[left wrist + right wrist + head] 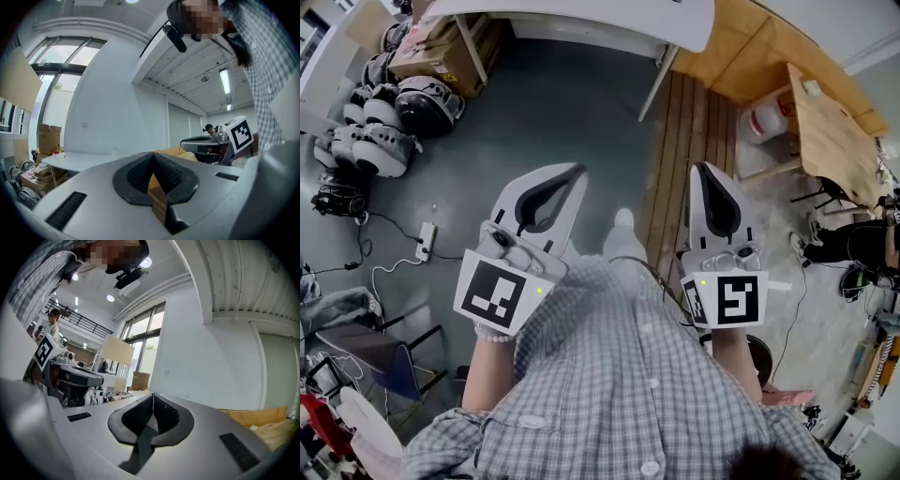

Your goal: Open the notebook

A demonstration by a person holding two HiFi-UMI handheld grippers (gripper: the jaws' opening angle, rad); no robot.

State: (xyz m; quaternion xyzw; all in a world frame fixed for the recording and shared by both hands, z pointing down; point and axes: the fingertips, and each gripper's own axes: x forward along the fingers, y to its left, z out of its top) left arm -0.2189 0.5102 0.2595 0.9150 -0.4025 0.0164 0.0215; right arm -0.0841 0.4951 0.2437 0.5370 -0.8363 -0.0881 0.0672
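**Both grippers closed on nothing; notebook not in any view**

You hold your left gripper (577, 169) and right gripper (705, 169) level in front of your checked cotton shirt (619, 375). Each is a smooth, pale grey plastic shell that tapers to a point. In both gripper views the black ribbed rubber pads meet at their tips, leaving a teardrop-shaped hollow behind them with nothing in it.

A cube with a black-and-white square marker rides on each gripper, the left marker cube (502, 292) and the right marker cube (736, 300).

In the head view, dull grey floor (562, 103) lies below the left gripper. A strip of wooden planks (684, 122) runs towards 12 o'clock beside the right gripper. At 10 o'clock, rounded glossy white-and-black shells (375, 141) are clustered near cardboard boxes (441, 52). A raw plywood table (830, 131) stands at 2 o'clock.

The notebook shows in none of the three views.
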